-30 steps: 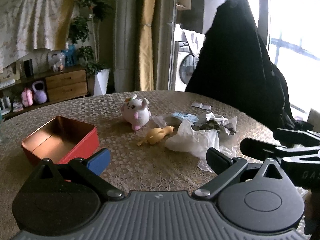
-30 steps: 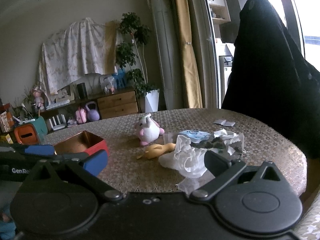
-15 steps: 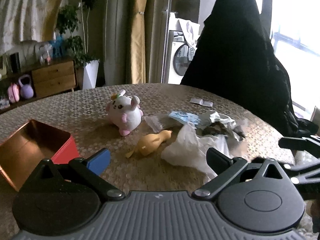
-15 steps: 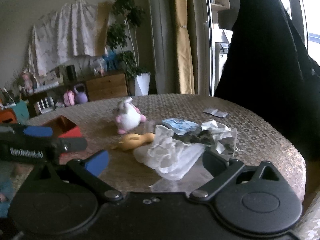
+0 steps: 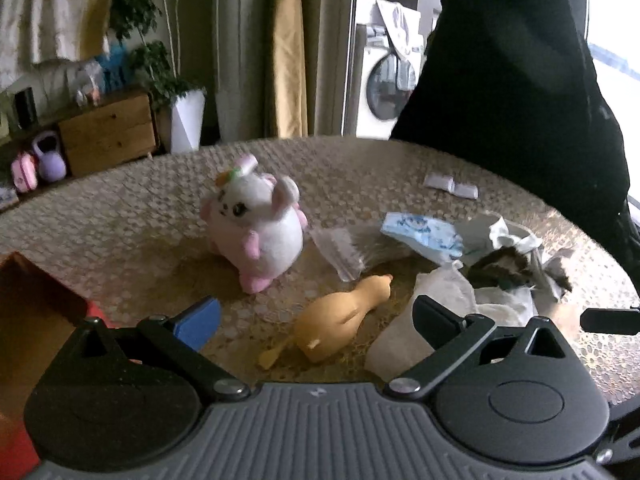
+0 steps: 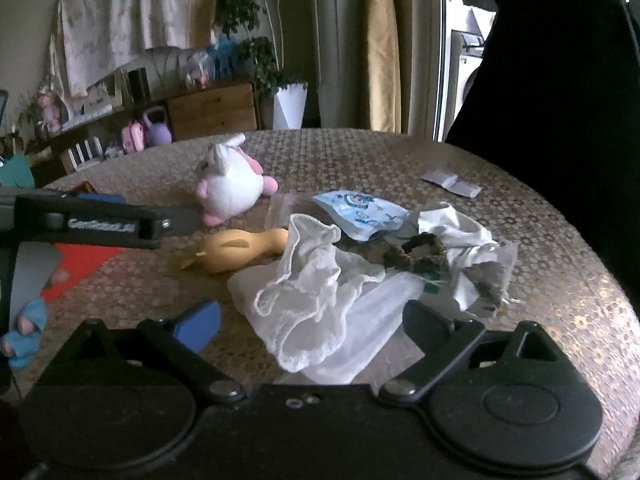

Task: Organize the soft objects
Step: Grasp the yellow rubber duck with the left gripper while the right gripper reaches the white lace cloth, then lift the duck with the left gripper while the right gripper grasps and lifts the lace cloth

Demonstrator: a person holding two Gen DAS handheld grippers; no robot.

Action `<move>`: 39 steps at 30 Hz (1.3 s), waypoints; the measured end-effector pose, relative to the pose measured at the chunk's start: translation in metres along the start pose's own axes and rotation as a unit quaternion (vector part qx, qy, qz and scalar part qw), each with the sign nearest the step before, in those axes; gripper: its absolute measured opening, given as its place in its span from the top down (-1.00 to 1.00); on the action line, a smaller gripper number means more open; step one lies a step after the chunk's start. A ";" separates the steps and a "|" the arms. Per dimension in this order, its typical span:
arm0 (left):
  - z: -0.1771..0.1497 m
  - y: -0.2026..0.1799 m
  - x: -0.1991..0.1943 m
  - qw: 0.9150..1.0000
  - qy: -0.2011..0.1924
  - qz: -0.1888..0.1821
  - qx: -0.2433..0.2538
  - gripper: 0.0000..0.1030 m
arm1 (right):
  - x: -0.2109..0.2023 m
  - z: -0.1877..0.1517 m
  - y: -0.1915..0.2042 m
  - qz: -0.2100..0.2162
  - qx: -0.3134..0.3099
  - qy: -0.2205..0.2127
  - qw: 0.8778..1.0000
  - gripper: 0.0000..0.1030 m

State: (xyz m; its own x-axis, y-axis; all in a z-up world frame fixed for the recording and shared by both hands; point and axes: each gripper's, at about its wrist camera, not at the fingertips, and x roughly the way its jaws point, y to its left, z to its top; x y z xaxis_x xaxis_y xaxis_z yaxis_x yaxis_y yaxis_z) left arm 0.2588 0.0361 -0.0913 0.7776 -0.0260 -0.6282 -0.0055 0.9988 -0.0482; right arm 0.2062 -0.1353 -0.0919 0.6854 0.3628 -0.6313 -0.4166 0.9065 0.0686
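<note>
A white and pink plush bunny sits on the round patterned table. A yellow rubber duck lies in front of it, and a crumpled white cloth to its right. My left gripper is open, with the duck just ahead between its fingers and untouched. It also shows at the left of the right wrist view. My right gripper is wide and its jaws are closing. The white cloth lies between its fingers and the pads do not press on it.
A red box, open on top, stands at the left. Right of the toys lie a blue and white packet, a clear plastic bag, a dark fuzzy item and small white sachets. A black garment hangs beyond the table's far edge.
Both grippers have come forward and lower toward the pile, so the bunny, the duck and the cloth look larger and closer. Nothing has been taken hold of.
</note>
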 end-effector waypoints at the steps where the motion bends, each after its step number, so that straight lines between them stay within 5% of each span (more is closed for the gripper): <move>1: 0.000 -0.001 0.007 1.000 0.008 -0.004 -0.001 -1.00 | 0.005 0.000 0.000 0.001 0.002 0.005 1.000 -0.89; 19: -0.007 -0.008 0.075 0.998 0.052 -0.021 0.035 -0.93 | 0.058 0.003 0.012 -0.015 -0.031 0.019 0.999 -0.59; 27: -0.006 -0.007 0.083 0.997 0.063 -0.025 0.029 -0.30 | 0.055 0.000 0.014 -0.029 -0.049 0.004 0.998 -0.32; 36: -0.005 -0.008 0.080 0.997 0.066 -0.019 0.031 0.14 | 0.048 0.002 0.014 -0.039 -0.062 -0.011 0.997 -0.17; 39: -0.004 -0.007 0.076 0.997 0.067 -0.014 0.031 0.30 | 0.045 0.003 0.014 -0.037 -0.062 -0.014 0.997 0.04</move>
State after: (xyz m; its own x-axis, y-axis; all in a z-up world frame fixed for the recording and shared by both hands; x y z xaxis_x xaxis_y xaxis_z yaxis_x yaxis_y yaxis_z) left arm 0.3153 0.0267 -0.1416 0.6861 -0.0559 -0.7254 0.0577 0.9981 -0.0224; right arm 0.2333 -0.1060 -0.1169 0.7328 0.3023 -0.6095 -0.4329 0.8983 -0.0749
